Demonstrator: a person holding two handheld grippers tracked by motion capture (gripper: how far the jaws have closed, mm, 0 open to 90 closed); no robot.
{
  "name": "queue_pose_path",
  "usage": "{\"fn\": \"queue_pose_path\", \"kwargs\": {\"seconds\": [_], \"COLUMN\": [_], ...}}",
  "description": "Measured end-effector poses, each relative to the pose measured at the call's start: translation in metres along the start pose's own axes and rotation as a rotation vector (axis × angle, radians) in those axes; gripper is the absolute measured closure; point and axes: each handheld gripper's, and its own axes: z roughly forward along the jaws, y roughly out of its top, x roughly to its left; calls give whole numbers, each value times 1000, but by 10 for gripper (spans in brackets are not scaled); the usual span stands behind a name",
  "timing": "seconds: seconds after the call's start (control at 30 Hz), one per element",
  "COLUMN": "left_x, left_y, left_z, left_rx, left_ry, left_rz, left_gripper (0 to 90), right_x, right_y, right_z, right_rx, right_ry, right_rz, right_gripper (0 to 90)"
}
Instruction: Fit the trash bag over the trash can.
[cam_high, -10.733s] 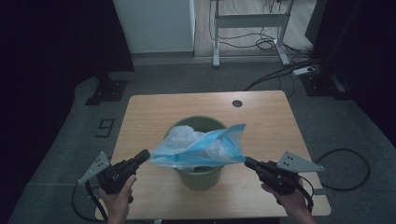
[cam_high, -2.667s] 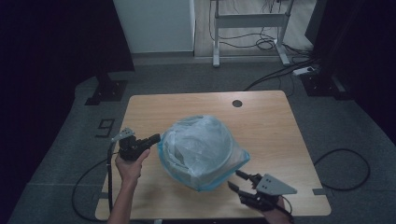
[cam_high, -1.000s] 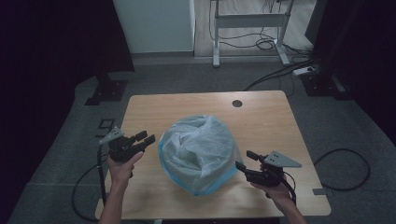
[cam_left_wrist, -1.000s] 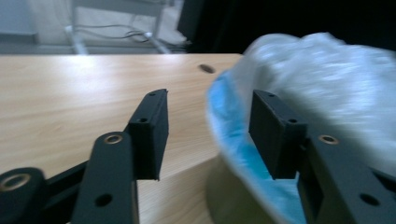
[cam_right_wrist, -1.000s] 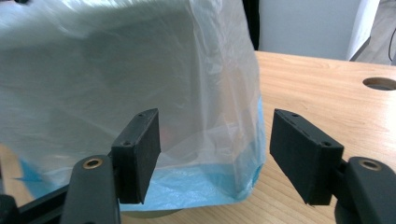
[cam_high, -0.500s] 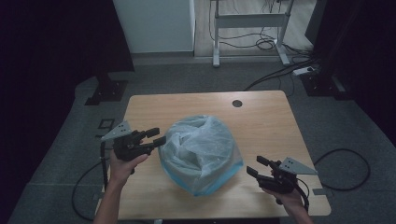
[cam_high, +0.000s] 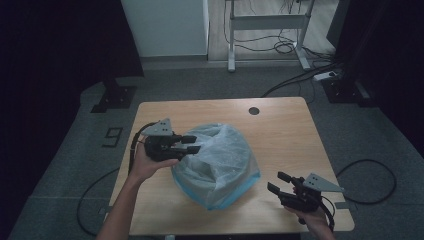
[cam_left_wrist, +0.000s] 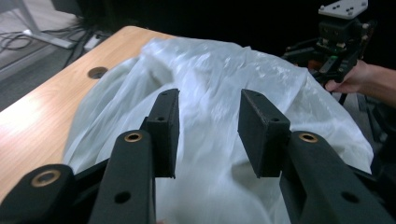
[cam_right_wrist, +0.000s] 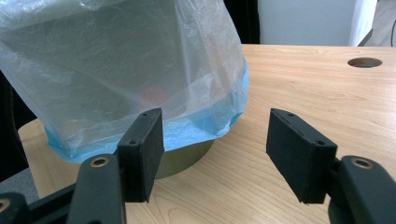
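Left tongs (cam_high: 191, 143) spread open, empty, tips at the bag's upper left side. Translucent white plastic bag with blue hem (cam_high: 217, 162) is draped, crinkled, over a round green bin (cam_right_wrist: 184, 158), mid wooden table (cam_high: 285, 135). Right tongs (cam_high: 278, 183) open, empty, apart from bag.

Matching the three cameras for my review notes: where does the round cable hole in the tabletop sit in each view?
High view: cable hole at the table's far edge, right of centre.
Left gripper view: upper left, beside the plastic bag.
Right gripper view: upper right.
Shared landmark: the bag.
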Motion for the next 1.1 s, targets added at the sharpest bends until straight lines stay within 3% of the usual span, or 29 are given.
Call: {"fn": "queue_pose_path", "kwargs": {"seconds": [0.17,0.47,0.67,0.77,0.9,1.1], "left_x": [4,15,21,23,20,15], "left_y": [12,13,23,31,39,45], "left_z": [13,15,23,35,55,83], "left_rx": [20,-1,42,112,246,415], "left_ry": [-46,-108,-130,-143,-154,-120], "left_rz": [14,3,10,25,65,98], "left_gripper": [578,529,505,511,536,571], "right_x": [0,3,4,4,2,3], "right_y": [-1,-3,-3,-3,-3,-2], "right_z": [-6,-10,-8,-8,-9,-9], "right_rx": [-12,-8,-6,-4,-6,-8], "right_ry": [-8,-13,-11,-10,-14,-14], "right_rz": [10,11,11,12,13,11], "right_gripper": [366,366,365,365,366,366]}}
